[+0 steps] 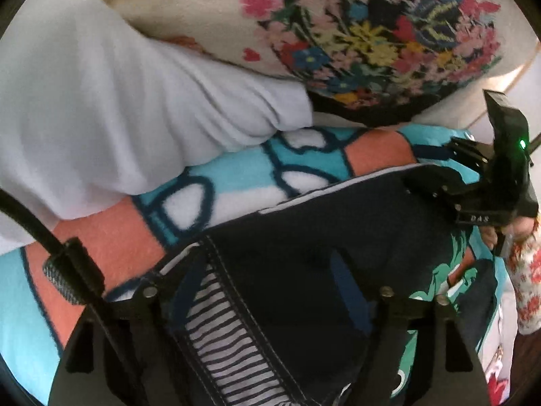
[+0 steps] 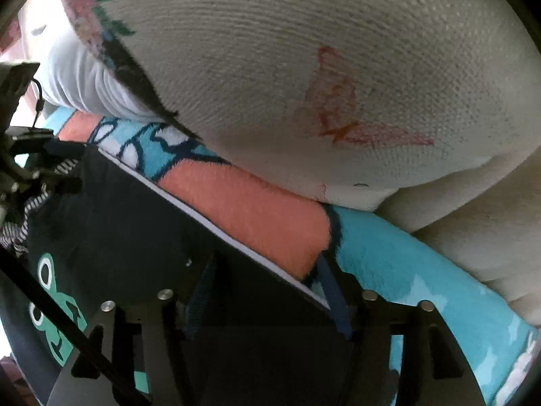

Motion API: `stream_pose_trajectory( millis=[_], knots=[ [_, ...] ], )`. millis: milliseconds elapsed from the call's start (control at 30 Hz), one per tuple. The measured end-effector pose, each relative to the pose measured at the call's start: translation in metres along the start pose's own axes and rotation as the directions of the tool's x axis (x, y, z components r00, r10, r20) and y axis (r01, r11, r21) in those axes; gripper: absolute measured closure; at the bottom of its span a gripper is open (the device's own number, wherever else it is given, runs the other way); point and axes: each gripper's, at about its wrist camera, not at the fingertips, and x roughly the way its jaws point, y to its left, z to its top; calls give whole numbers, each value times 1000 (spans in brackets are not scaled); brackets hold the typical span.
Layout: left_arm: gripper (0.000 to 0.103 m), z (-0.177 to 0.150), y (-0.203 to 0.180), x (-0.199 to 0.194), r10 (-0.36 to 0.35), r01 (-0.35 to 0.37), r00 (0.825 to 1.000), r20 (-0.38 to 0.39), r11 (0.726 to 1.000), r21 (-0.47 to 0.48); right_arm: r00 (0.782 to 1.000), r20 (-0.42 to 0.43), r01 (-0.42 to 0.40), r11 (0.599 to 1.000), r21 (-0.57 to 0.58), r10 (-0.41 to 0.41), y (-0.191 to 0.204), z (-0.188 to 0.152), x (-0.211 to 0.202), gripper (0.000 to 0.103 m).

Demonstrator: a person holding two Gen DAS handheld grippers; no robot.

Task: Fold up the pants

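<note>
Dark navy pants (image 1: pixel 304 237) with a striped lining (image 1: pixel 223 331) and a green frog print (image 2: pixel 54 308) lie on a colourful blanket (image 1: pixel 111 243). My left gripper (image 1: pixel 270 304) is low over the waistband end, its fingers spread around the fabric. My right gripper (image 2: pixel 267 308) sits on the other end of the pants (image 2: pixel 135 230), near the white edge trim; it also shows in the left wrist view (image 1: pixel 473 182). In the right wrist view the left gripper (image 2: pixel 23 169) is at the striped lining. The fingertips are hidden by cloth in both views.
A cream pillow with flower embroidery (image 1: pixel 355 34) and a white pillow (image 1: pixel 101 101) lie just behind the pants. In the right wrist view the cream pillow (image 2: pixel 304 84) fills the upper frame. The blanket (image 2: pixel 422 287) stretches to the right.
</note>
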Motion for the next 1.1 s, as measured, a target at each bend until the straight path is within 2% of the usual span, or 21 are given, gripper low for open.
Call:
stream_pose_trajectory(
  millis=[100, 133, 167, 200, 233, 267, 333, 367, 533, 667, 800, 833, 867, 933, 1033, 1100],
  knots=[
    [27, -2, -1, 0, 5, -5, 1000, 11, 1000, 15, 1000, 1, -23, 1000, 12, 23, -4, 0, 1, 34],
    [28, -1, -2, 1, 15, -15, 1000, 13, 1000, 23, 999, -1, -36, 999, 11, 36, -5, -1, 0, 38],
    [40, -2, -4, 1, 40, -41, 999, 17, 999, 33, 998, -4, -55, 998, 13, 55, -6, -1, 0, 44],
    [50, -4, -12, 5, 90, -91, 996, 26, 995, 43, 996, -3, -85, 996, 18, 85, -6, -1, -2, 66],
    [72, -5, -17, 5, 131, -132, 991, 33, 990, 53, 994, -4, -110, 994, 23, 110, -6, 0, -3, 90],
    [86, -6, -17, 4, 153, -155, 988, 38, 986, 54, 989, -10, -145, 989, 36, 145, -6, 0, -4, 92],
    [92, -8, -11, -4, 136, -137, 990, 43, 990, 16, 989, -12, -146, 989, 39, 146, -4, 0, -7, 96],
    [99, -9, -9, -9, 122, -122, 991, 56, 992, -10, 991, -9, -136, 990, 42, 137, -4, -1, -7, 96],
    [99, -20, -10, -36, 119, -114, 987, 108, 992, -53, 995, 33, -92, 994, 50, 91, -2, -8, -34, 97],
    [99, -29, -15, -54, 116, -108, 983, 141, 992, -65, 995, 76, -74, 997, 32, 72, 14, -15, -64, 97],
    [97, -33, -12, -64, 122, -113, 981, 150, 991, -67, 995, 88, -56, 998, 11, 55, 26, -28, -83, 97],
    [88, -32, -12, -63, 137, -127, 979, 152, 989, -70, 995, 87, -48, 999, 10, 47, 34, -31, -83, 97],
    [71, -31, -12, -63, 146, -135, 977, 153, 988, -76, 996, 83, -44, 999, 14, 42, 34, -32, -81, 97],
    [55, -27, -14, -61, 146, -134, 975, 166, 988, -79, 996, 82, -33, 999, 19, 31, 42, -33, -76, 97],
    [55, -16, -22, -55, 123, -122, 975, 184, 992, -20, 996, 88, -29, 999, 17, 28, 45, -34, -75, 97],
    [52, -12, -32, -53, 94, -108, 976, 195, 992, 61, 995, 94, -29, 1000, 9, 28, 46, -34, -76, 97]
  ],
)
